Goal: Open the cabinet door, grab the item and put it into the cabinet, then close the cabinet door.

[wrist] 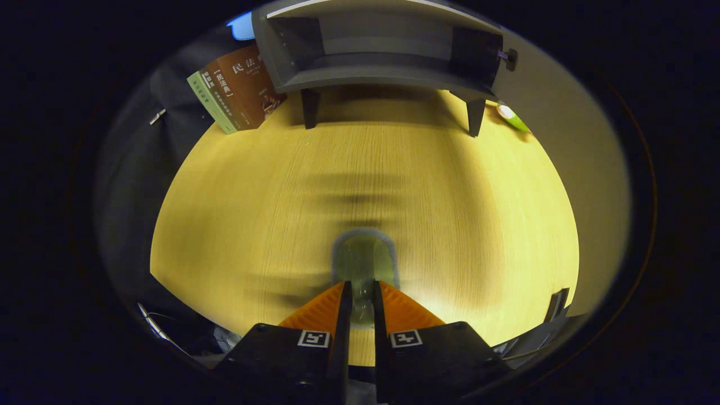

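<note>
Tongs (pixel 361 292) nearly closed on blurred clear glass item (pixel 364 260); open grey cabinet (pixel 382 48) top cut off beyond wooden desk (pixel 461 214)

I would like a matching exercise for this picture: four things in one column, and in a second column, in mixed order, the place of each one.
Things:
1. clear glass
2. cabinet
3. books
4. green item

Places:
A. leaning beside the cabinet, on the books' side of the table
B. between the fingers of the hand-held gripper
C. on the table by the cabinet's knob side
D. at the table's far end, door open

Pairs: 1-B, 2-D, 3-A, 4-C
</note>
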Demonstrator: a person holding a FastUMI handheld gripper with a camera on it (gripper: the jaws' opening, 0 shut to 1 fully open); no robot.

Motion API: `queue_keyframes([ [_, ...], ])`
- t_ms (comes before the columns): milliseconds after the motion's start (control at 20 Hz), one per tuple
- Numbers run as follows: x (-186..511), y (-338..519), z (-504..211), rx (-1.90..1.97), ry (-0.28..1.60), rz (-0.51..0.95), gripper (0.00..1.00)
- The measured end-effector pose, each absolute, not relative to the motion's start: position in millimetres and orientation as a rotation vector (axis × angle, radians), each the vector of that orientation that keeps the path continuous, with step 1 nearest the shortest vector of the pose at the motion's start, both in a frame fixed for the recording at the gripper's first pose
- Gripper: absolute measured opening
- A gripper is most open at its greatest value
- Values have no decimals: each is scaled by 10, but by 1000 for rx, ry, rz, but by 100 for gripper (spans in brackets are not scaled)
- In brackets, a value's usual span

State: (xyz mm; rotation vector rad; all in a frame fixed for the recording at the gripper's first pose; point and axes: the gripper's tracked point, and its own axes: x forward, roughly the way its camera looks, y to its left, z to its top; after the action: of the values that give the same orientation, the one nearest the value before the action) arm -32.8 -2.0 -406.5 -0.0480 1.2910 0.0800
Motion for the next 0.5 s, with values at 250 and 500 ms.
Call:
queue_keyframes([
  [250, -246, -109, -4043, -132, 1275, 94, 21],
  [500, -195, -75, -4094, -151, 1286, 133, 20],
])
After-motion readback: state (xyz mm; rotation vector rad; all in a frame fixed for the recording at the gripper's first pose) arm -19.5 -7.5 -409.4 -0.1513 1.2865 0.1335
